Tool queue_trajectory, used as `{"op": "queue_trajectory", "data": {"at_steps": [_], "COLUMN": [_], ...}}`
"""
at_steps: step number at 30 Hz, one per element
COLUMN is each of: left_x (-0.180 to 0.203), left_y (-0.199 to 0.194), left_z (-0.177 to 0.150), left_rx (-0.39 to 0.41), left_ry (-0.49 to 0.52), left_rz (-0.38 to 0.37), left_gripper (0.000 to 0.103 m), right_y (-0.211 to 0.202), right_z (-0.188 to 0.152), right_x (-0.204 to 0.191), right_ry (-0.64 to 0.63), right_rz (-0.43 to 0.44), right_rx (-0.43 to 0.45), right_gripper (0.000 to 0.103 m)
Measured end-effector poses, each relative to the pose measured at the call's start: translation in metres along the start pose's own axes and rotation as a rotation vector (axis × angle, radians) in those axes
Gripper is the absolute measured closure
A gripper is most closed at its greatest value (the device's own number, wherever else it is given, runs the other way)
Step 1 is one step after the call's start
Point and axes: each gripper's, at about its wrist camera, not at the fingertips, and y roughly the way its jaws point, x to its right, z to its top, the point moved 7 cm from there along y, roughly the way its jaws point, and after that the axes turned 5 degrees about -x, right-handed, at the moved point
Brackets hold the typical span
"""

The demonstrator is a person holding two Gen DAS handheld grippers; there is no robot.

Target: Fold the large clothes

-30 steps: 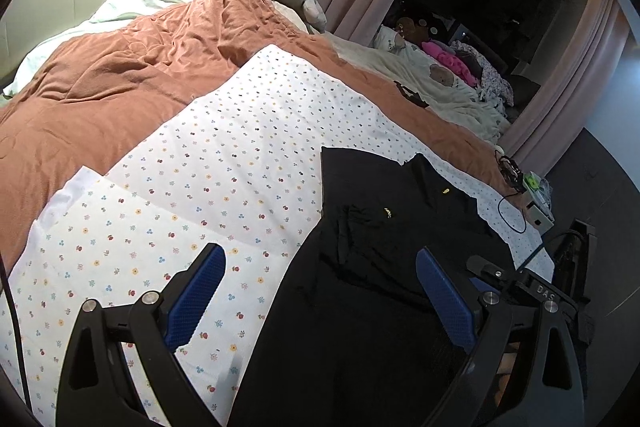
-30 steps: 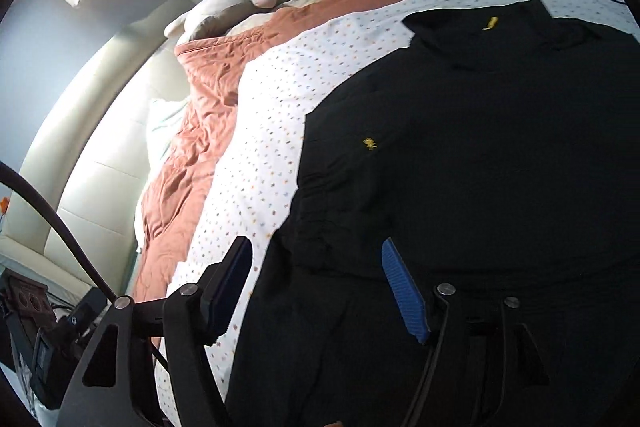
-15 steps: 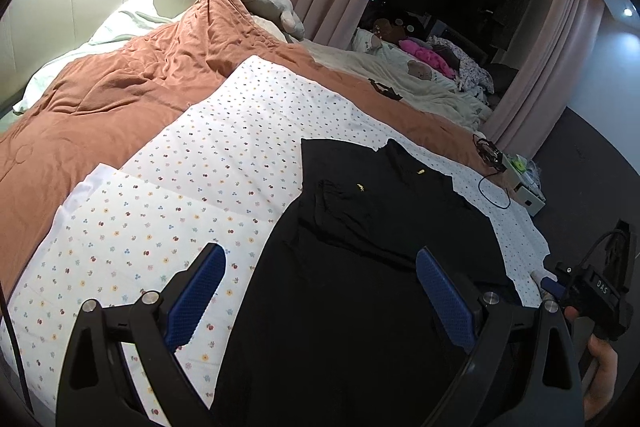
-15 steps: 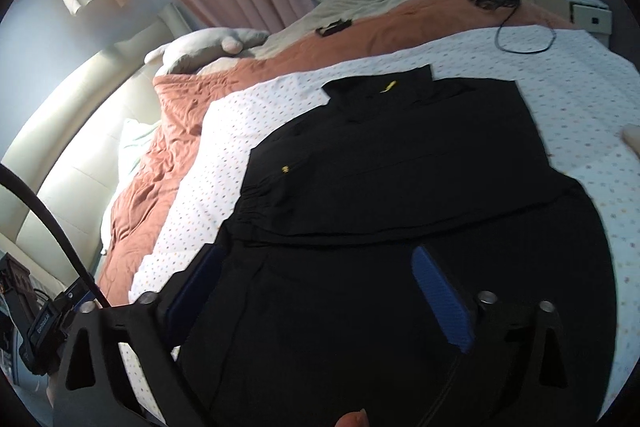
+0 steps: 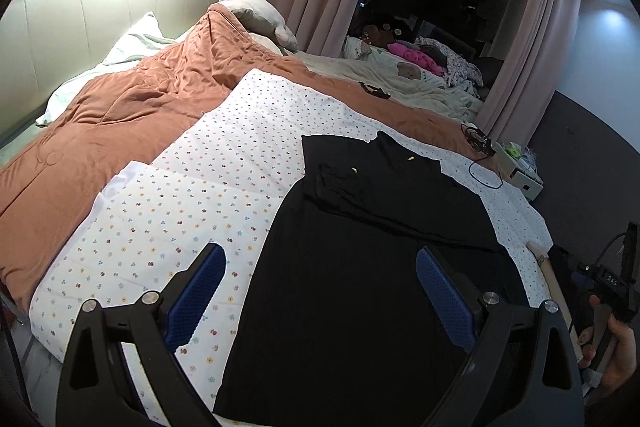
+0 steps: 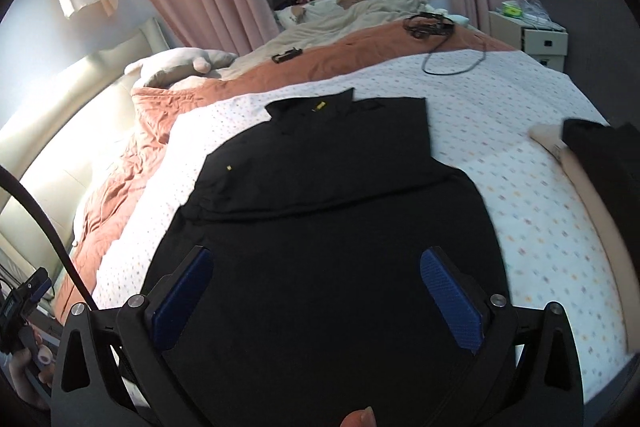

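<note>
While the left gripper hangs with jaws spread and nothing between them, the black shirt lies flat on the dotted sheet, its sleeves folded across the chest. From the right wrist, the right gripper, just opened wide, grips nothing above the shirt's lower half.

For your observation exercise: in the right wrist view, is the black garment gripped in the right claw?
No: the right claw stands wide open above the black garment, its pads pressing on nothing.
</note>
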Motion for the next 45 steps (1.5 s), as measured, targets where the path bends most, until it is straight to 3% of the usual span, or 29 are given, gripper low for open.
{"op": "queue_trajectory", "data": {"at_steps": [12, 23, 34, 38, 45], "left_x": [-0.011, -0.020, -0.062, -0.075, -0.078], "left_y": [-0.034, -0.050, -0.054, -0.032, 0.016], "left_z": [-0.046, -0.091, -0.126, -0.136, -0.155], "left_rx": [-0.005, -0.049, -0.063, -0.112, -0.202], "left_ry": [0.062, 0.119, 0.036, -0.020, -0.053], "left_rz": [0.031, 0.023, 0.012, -0.009, -0.033], "left_gripper": [0.005, 0.005, 0.005, 0.025, 0.038], "right_y": [-0.075, -0.100, -0.113, -0.104, -0.063], "right_z": [-0.059, -0.087, -0.129, -0.142, -0.155], "right_x": [0.013, 0.027, 0.057, 0.071, 0.085], "right_ry": [0.014, 0.038, 0.069, 0.090, 0.145], "right_rz": [-0.129, -0.132, -0.143, -0.125, -0.074], "right_rx": [0.006, -0.014, 0.022, 0.004, -0.074], "right_gripper": [0.000, 0.000, 0.000, 0.000, 0.032]}}
